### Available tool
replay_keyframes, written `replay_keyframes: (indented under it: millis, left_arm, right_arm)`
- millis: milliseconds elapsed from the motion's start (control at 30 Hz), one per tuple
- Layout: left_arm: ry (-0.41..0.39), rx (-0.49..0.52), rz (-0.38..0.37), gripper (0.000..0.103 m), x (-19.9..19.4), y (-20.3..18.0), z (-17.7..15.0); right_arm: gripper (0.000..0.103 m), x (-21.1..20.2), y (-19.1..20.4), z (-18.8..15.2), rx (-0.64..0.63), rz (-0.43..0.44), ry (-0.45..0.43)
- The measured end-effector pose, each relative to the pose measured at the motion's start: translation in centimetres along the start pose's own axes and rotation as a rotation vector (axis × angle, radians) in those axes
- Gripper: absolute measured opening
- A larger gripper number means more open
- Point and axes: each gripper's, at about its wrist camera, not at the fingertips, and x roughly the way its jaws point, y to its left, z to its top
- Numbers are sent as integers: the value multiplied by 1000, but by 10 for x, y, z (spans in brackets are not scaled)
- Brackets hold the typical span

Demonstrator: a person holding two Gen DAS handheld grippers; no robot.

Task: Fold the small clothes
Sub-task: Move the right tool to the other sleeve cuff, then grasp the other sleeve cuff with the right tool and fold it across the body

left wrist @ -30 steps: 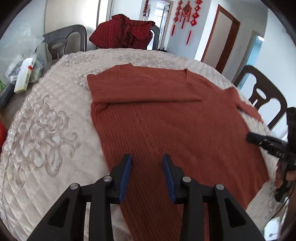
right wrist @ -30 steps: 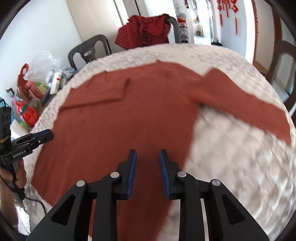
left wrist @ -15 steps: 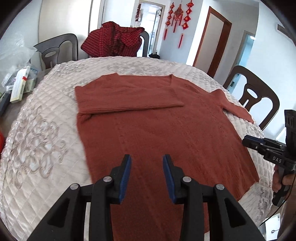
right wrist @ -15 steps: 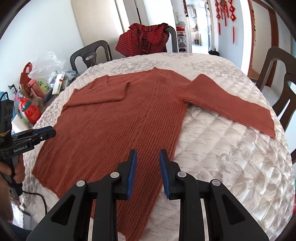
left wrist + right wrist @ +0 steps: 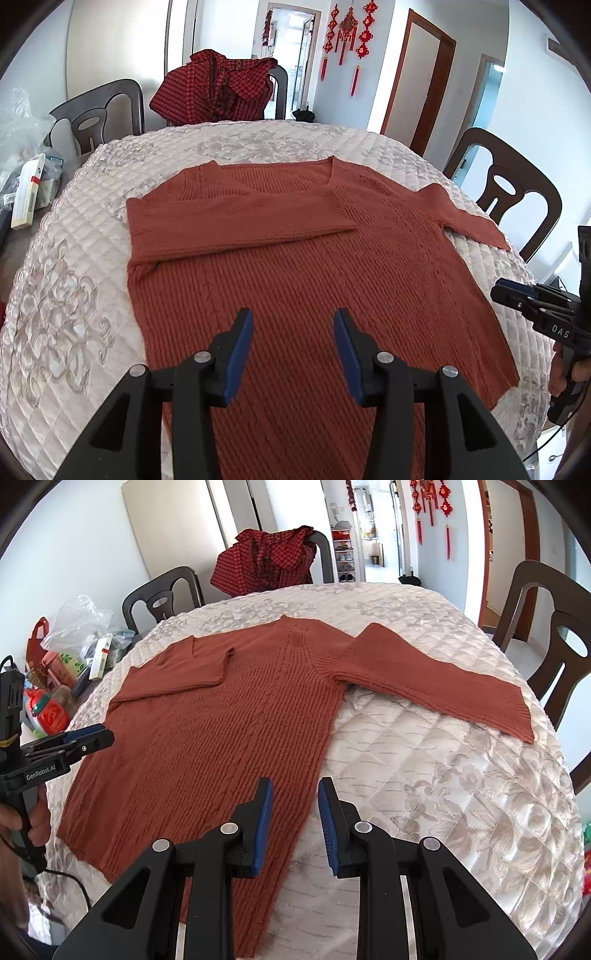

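While the left wrist camera looked down along its own fingers, the left hand-held gripper (image 5: 293, 350) hovered above the lower part of a rust-red ribbed knit sweater (image 5: 303, 280). Its blue-padded jaws had just been opening, and they stood apart with nothing between them. The sweater lay flat on the tabletop, which was covered by a cream quilted cloth with embroidered flowers (image 5: 62, 314). One sleeve was folded across the chest, while the other reached out toward the right edge. At the far right of this view the right hand-held gripper (image 5: 496, 293) was held off the sweater's edge, gripped by a hand (image 5: 567, 373) below it. A red checked garment (image 5: 218, 88) hung over a dark chair (image 5: 282, 86) behind the tabletop.

Seen from the right wrist camera, the right hand-held gripper (image 5: 295, 823) was poised over the sweater's (image 5: 207, 738) side edge near the hem, one pad above the knit and the other above the bare quilted cloth (image 5: 443, 794). Its jaws were parted by a narrow gap and clasped nothing. The unfolded sleeve stretched away to the right across the cloth. At the left edge the left hand-held gripper (image 5: 105, 736) appeared side-on, just off the sweater's far border, with a hand (image 5: 35, 814) around its handle. Bags and boxes (image 5: 70, 653) were heaped beyond the tabletop's left side.
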Motion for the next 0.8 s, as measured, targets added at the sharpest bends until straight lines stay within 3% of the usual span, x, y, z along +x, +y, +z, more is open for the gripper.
replay_keyframes:
  millis: [233,300,333,567,800]
  left_arm:
    - [10,-6,27,51,14,6,5]
    - [16,-12,38,51,18,10,5]
    - [20,-15,47,51,20,11,4]
    - [33,-11,65,53,26,14,-3]
    - [39,1,61,58,28,11,-3]
  right_arm:
    - [28,4,-18,2,47,-29,2]
    - [47,3,-29,4,85,-41,-8]
    - [49,1,-38,5,117,-49,-17]
    - [49,-2,-109,13,356,-120,-48]
    - [49,0,-156,18,561,-63,-95]
